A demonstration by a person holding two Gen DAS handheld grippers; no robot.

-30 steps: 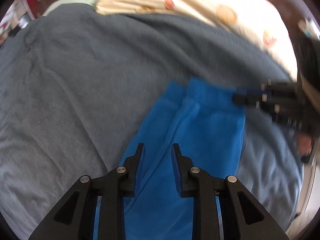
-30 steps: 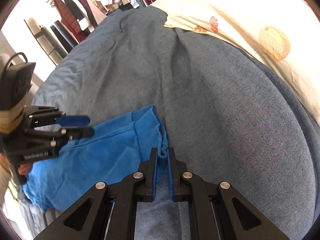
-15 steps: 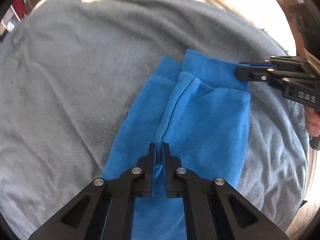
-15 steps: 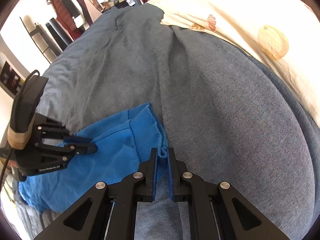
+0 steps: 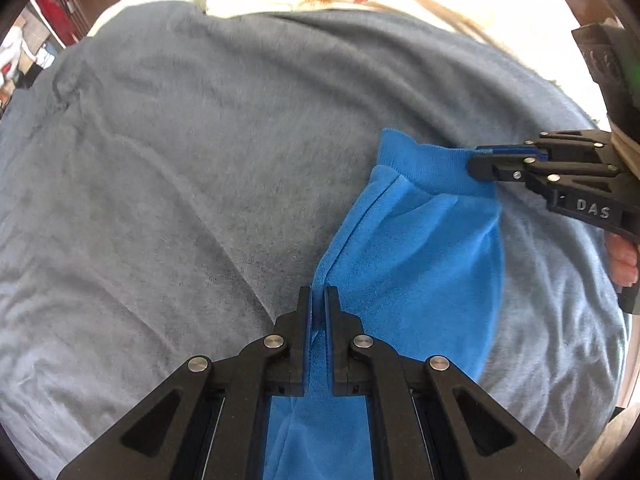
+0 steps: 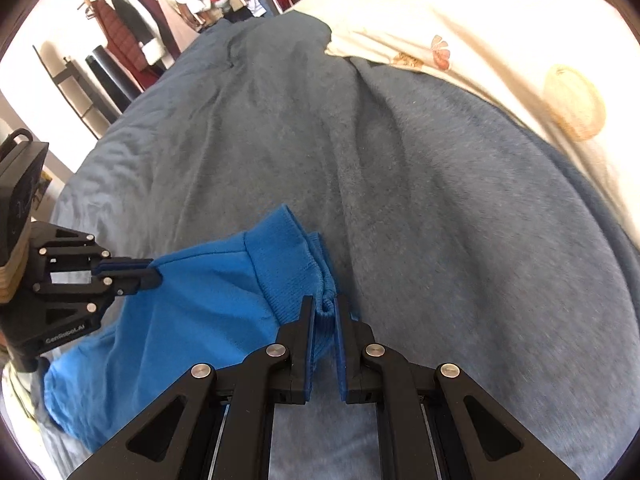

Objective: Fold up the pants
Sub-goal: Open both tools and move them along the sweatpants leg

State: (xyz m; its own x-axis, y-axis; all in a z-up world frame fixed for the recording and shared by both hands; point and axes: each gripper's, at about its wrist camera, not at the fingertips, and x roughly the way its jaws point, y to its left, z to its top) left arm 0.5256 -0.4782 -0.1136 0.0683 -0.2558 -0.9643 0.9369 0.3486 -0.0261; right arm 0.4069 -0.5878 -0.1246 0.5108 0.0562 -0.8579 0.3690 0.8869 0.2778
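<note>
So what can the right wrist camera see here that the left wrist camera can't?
Only the right wrist view shows the clothes rack against the far wall and the fruit and flower print on the cream duvet. Only the left wrist view shows the pants' leg seam running down into the left hand-held gripper and on beneath it. Both show the blue pants on the grey blanket, with the right hand-held gripper pinching the ribbed waistband and the left one clamped on the fabric further down.
</note>
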